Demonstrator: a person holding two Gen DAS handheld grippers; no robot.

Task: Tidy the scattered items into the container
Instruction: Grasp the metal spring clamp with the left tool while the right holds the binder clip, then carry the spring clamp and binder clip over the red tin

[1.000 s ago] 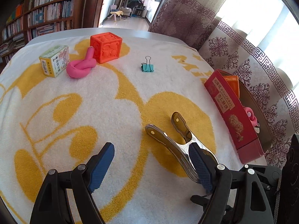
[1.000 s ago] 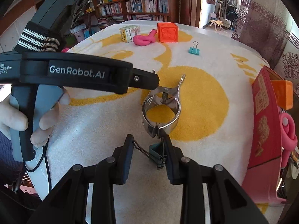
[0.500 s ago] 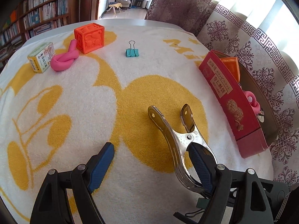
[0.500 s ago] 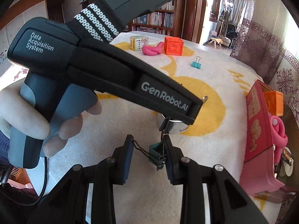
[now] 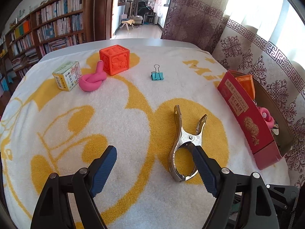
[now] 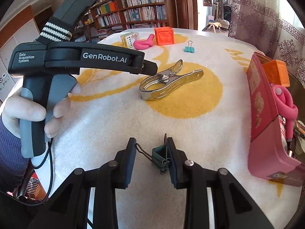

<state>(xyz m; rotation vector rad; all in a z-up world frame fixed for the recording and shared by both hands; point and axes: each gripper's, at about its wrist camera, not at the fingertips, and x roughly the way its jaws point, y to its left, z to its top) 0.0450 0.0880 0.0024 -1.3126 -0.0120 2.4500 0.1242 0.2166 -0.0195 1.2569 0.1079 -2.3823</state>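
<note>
Since the earlier frame our left gripper [image 5: 154, 166] has swung so the metal spring clamp [image 5: 185, 143] now sits lower right in its view with the right-hand finger [image 5: 205, 171] overlapping the clamp's loop end, where before the clamp lay more diagonal, and in the right wrist view the left tool has pulled back from blocking the clamp. The left tongs are wide with nothing between them yet. Our right gripper [image 6: 151, 159] is narrow and holding the dark green binder clip [image 6: 160, 156] by a wire handle and one side, which looks like a sketchy, off-centre grip to us. The red container [image 6: 266, 103] is at the right edge of both views with an orange block [image 6: 276, 72] and a pink toy [image 6: 286, 103] already in it. Risks from here: that clip could twist out on the way over, or hit the near wall of the box if we come in low. The left finger might also just shove the clamp around on the towel [image 5: 124, 114] instead of straddling it. The orange cube [image 5: 114, 59], pink knot [image 5: 92, 80], small carton [image 5: 66, 75] and teal binder clip [image 5: 157, 74] in the upper left of that view are untouched.
</note>
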